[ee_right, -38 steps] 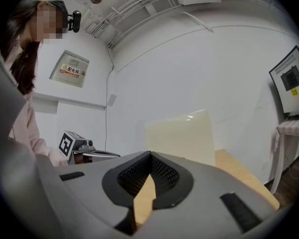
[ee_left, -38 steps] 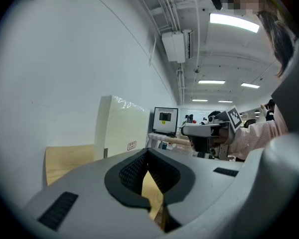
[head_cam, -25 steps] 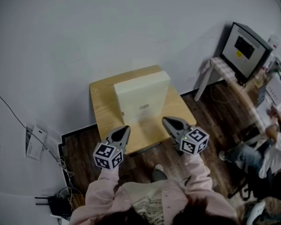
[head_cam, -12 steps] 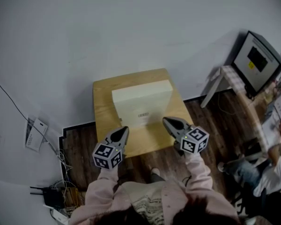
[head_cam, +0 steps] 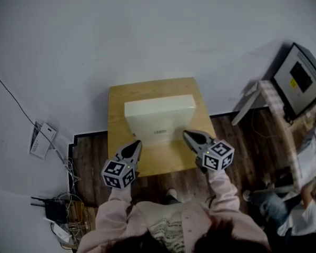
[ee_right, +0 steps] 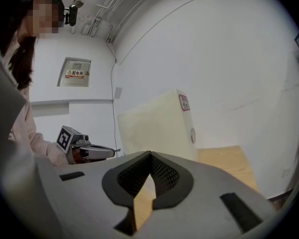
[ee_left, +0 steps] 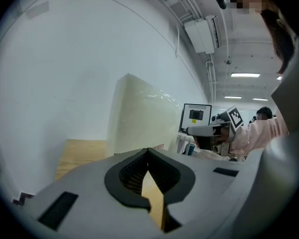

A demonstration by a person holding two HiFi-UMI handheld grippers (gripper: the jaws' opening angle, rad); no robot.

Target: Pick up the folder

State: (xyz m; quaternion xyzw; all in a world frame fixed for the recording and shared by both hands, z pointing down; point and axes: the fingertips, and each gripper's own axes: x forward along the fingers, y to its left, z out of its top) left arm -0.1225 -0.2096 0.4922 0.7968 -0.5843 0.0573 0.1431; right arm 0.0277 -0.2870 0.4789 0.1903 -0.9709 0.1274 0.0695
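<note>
Left tool: the grey plastic left tool (head_cam: 135,145), which carries a black-and-white marker cube, has its jaws pressed together with nothing between them. It hangs over the near left edge of the bench, short of the folder.
Right tool: the matching grey right tool (head_cam: 188,136) is likewise closed and empty. It sits over the near right part of the bench, just beside the folder's near face.
Pads: the ribbed black pads (ee_left: 131,174) are a rubbery lining that should bite well on a smooth face.
Folder: the cream, box-shaped folder (head_cam: 159,108) stands upright at the middle of the bench, between the two tools and beyond them.
Folder surface: flat, smooth, slightly glossy panels with squared corners. One narrow end carries a small red-printed label (ee_right: 183,102) and a round ring (ee_right: 193,135).
Handling: it is probably stiff and fairly light, though its contents cannot be seen. The faces look slippery, and it could tip if pushed high up.
Where to hold: it looks too thick for one pair of jaws, so I would press a tool against each narrow end, or else pinch a top edge.
Bench: a small pale wooden bench (head_cam: 117,121) with a matt grain and a square top, set against a white wall.
</note>
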